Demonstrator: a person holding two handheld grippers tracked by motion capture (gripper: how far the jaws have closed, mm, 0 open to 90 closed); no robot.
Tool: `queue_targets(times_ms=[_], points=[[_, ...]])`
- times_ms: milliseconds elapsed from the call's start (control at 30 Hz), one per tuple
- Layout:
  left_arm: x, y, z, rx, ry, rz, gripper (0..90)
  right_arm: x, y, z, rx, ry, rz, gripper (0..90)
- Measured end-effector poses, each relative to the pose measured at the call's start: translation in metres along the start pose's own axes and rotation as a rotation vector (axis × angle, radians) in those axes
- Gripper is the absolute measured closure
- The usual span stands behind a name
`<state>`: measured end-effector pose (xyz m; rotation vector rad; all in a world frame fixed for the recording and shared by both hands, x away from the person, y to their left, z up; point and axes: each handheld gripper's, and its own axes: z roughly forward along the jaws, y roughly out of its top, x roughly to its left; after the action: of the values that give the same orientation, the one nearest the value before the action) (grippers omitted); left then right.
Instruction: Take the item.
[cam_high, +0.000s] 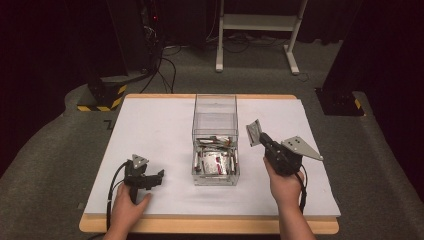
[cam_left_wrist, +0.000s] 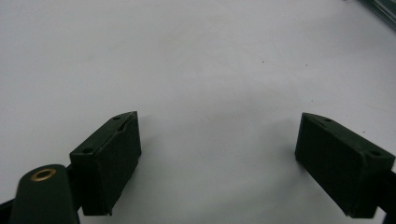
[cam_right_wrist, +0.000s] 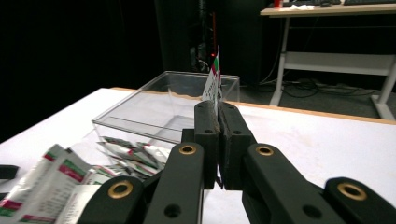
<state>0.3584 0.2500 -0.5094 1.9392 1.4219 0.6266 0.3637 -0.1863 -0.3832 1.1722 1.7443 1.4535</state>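
A clear plastic box (cam_high: 215, 113) stands mid-table with several red, green and white sachets (cam_high: 215, 161) piled in its near half. My right gripper (cam_high: 260, 137) is just right of the box, lifted off the table, shut on one sachet (cam_high: 253, 132) that sticks up from its jaws. In the right gripper view that sachet (cam_right_wrist: 213, 85) rises edge-on from the closed pads, with the box (cam_right_wrist: 163, 109) behind and to the left. My left gripper (cam_high: 156, 178) rests low on the white table at the near left, its jaws wide open and empty (cam_left_wrist: 218, 154).
The white tabletop (cam_high: 155, 130) has a wooden rim. Beyond the far edge are a white desk frame (cam_high: 260, 30), cables and a yellow-and-black striped stand base (cam_high: 102, 97) on grey carpet. A person's hands hold both grippers from the near edge.
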Motion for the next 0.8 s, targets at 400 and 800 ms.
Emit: queue_targets(times_ms=[400, 800], points=[[0.0, 0.0, 0.0, 0.0, 0.0, 0.0, 14.4, -0.015, -0.002, 0.007, 0.008, -0.054, 0.001, 87.9], [0.0, 0.0, 0.0, 0.0, 0.0, 0.001, 14.4, -0.02, -0.013, 0.021, 0.051, -0.062, 0.008, 88.0]])
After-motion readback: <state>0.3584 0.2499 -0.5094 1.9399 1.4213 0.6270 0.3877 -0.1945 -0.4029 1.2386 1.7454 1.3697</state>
